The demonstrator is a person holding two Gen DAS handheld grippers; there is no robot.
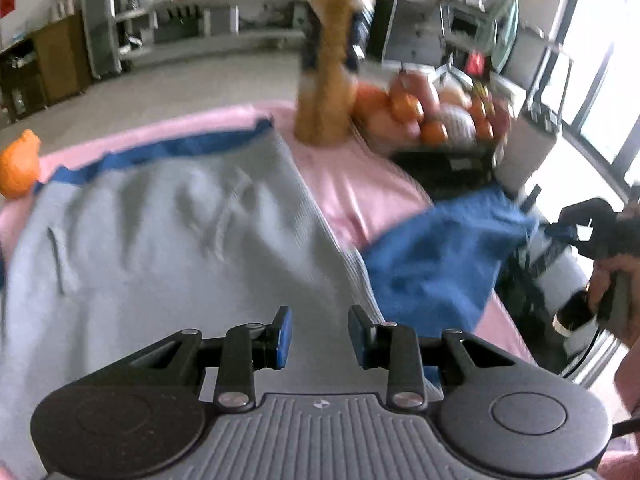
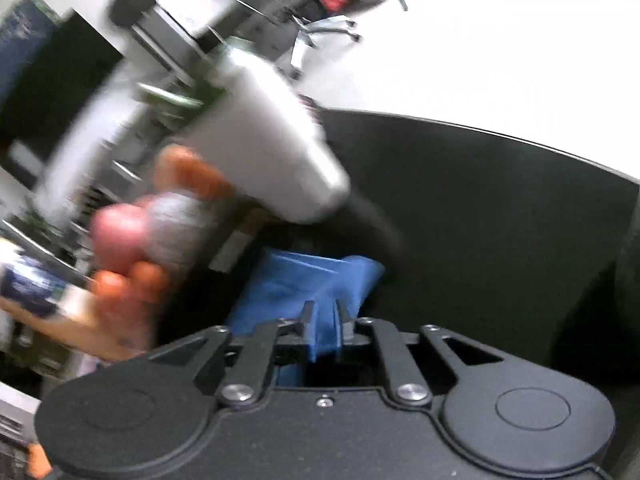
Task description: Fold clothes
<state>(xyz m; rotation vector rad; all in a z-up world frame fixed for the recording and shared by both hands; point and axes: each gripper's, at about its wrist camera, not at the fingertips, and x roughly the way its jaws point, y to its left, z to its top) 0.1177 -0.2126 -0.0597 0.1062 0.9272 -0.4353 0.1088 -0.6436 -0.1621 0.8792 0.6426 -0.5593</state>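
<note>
Right hand-held gripper: the right hand-held gripper [image 2: 325,312] has its jaws nearly together on a pinch of the blue sleeve [image 2: 296,284]; cloth sits between the pads, so this reads as a grip.
Left hand-held gripper: the left hand-held gripper [image 1: 320,332] has its jaws partly apart with nothing between them, poised above the garment's ribbed side edge.
Garment: a grey top with blue trim [image 1: 160,224] lies spread and wrinkled on the pink cloth [image 1: 340,176] that covers the tabletop.
Sleeve position: in the left wrist view the blue sleeve is stretched out sideways, away from the grey body and past the edge of the tabletop.
Nearby things: a black basket of fruit [image 1: 440,116] sits just beyond the sleeve; an orange toy [image 1: 20,164] rests at the far left corner.
Done so far: the body appears laid out flat; no fold is visible.
Left to do: judging by this, the sleeve must come in over the body, then the other side, then the length.
Clarity: both views are blurred, so finer creases cannot be told.
</note>
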